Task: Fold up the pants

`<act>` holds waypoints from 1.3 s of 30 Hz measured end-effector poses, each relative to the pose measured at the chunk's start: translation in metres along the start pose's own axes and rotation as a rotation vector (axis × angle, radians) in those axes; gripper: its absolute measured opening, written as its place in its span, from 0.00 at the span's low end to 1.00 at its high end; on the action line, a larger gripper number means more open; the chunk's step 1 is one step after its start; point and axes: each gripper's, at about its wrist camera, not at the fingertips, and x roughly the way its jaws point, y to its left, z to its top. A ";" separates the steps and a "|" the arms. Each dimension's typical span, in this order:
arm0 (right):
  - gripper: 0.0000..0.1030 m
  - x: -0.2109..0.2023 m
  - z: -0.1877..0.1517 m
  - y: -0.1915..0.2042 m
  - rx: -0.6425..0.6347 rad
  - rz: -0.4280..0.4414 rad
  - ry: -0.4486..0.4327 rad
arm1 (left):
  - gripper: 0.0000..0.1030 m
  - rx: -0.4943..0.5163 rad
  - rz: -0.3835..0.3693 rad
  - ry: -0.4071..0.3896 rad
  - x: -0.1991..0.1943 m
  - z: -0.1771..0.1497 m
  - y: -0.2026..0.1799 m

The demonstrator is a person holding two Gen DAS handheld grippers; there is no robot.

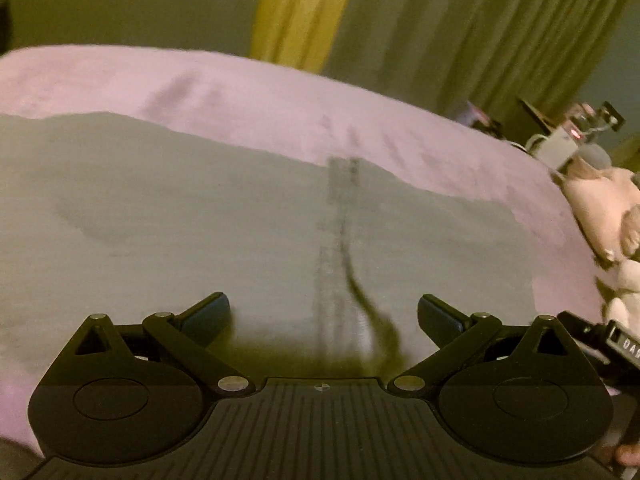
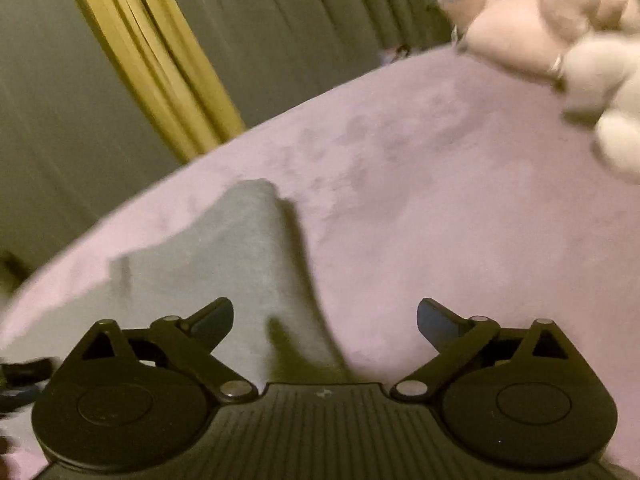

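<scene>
Left wrist view showed my left claw (image 1: 324, 314) spread wide and released, hovering low over the grey pants (image 1: 224, 216), which lay flat on the pink blanket (image 1: 248, 84) covering the bed. A dark seam (image 1: 340, 208) ran up the cloth straight ahead of the claw, and a thin dark drawstring (image 1: 360, 292) curled beside it between my fingers (image 1: 212, 312). I could not tell whether the fingertips touched the fabric. Pale stuffed toys (image 1: 600, 208) sat at the right edge of the bed, with some blurred clutter behind them. Olive curtains (image 1: 472, 32) and a yellow curtain (image 1: 300, 8) hung beyond the bed.

Right wrist view showed my right claw (image 2: 325, 320) also released, its jaws far apart and grasping nothing. A corner of the pants (image 2: 240, 256) reached up in front of it on the left half of the view, its edge raised a little and casting a shadow on the blanket (image 2: 440, 200). The right finger (image 2: 436, 322) stood over bare blanket, the left finger (image 2: 212, 318) over grey cloth. The stuffed toys (image 2: 560, 40) appeared blurred at the upper right, and the yellow curtain (image 2: 160, 64) hung at the upper left.
</scene>
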 end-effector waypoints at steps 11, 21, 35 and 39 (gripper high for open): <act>0.96 0.031 -0.001 -0.032 0.199 -0.035 0.113 | 1.00 -0.027 -0.018 0.141 0.060 0.003 -0.008; 0.96 0.030 -0.002 -0.033 0.198 -0.035 0.111 | 0.44 -0.023 -0.024 0.162 0.068 0.015 -0.015; 0.96 0.031 -0.003 -0.031 0.181 -0.033 0.102 | 0.18 -0.109 -0.096 0.048 0.041 0.015 -0.007; 0.96 0.028 -0.004 -0.025 0.143 0.010 0.098 | 0.17 -0.149 -0.144 0.004 0.027 0.020 -0.011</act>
